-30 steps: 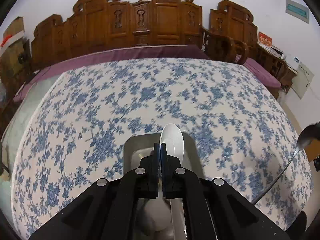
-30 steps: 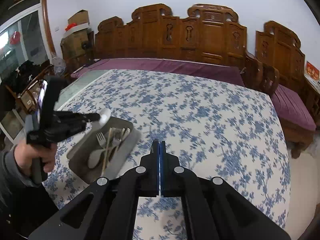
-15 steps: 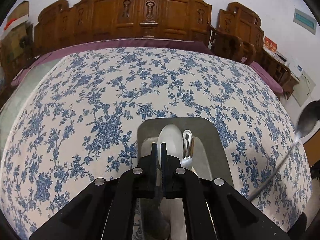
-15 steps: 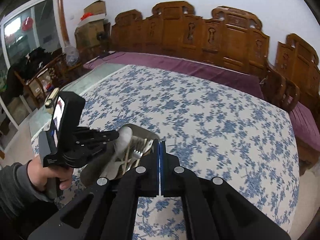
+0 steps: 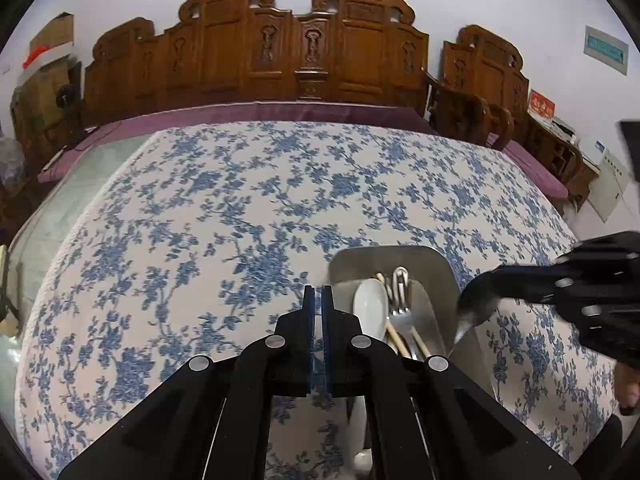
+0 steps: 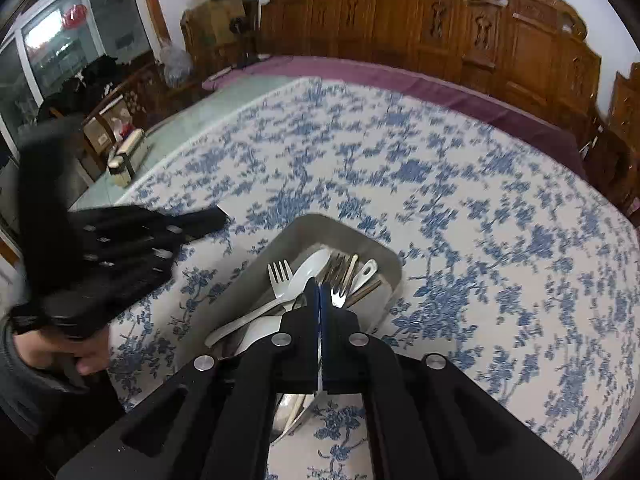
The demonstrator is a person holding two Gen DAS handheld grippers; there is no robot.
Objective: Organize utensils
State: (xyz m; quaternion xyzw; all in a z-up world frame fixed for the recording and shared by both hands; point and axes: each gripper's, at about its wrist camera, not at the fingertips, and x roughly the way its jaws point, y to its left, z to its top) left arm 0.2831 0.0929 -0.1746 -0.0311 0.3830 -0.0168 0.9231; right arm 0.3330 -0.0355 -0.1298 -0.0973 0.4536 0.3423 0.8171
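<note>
**Two closed grippers held over a steel tray of cutlery on a floral tablecloth**

The left gripper (image 5: 317,289) is seen from its own camera with its two blue-lined jaws pressed together and nothing between them. It is held above the tablecloth (image 5: 240,208), just to the left of a metal tray (image 5: 436,258).

The right gripper (image 6: 320,286) is also closed. In the left camera's view a metal spoon (image 5: 474,312) is clamped at its jaws, with the bowl of the spoon hanging down over the right edge of the tray. In the right camera's own view the spoon's metal is glimpsed only below the jaws, and the gripper is positioned directly above the tray (image 6: 304,226).

Inside the tray a jumble of utensils is laid lengthwise: a white ceramic spoon (image 5: 370,300), a white plastic fork (image 6: 280,274), metal forks (image 6: 338,276), a white-handled utensil (image 6: 366,270) and wooden chopsticks (image 5: 394,336). The pieces are overlapped and are not sorted into separate groups.

The tray is set near the front edge of a table that is covered by a white cloth printed with blue flowers. Part of a hand (image 6: 86,354) and a grey sleeve (image 6: 24,384) are seen gripping the left tool's handle at the lower left of the right camera's view.

Behind the table a long carved wooden bench (image 5: 304,52) with a purple cushion (image 5: 280,114) is placed against a white wall. A glass door (image 6: 60,52) is visible at the far left.
</note>
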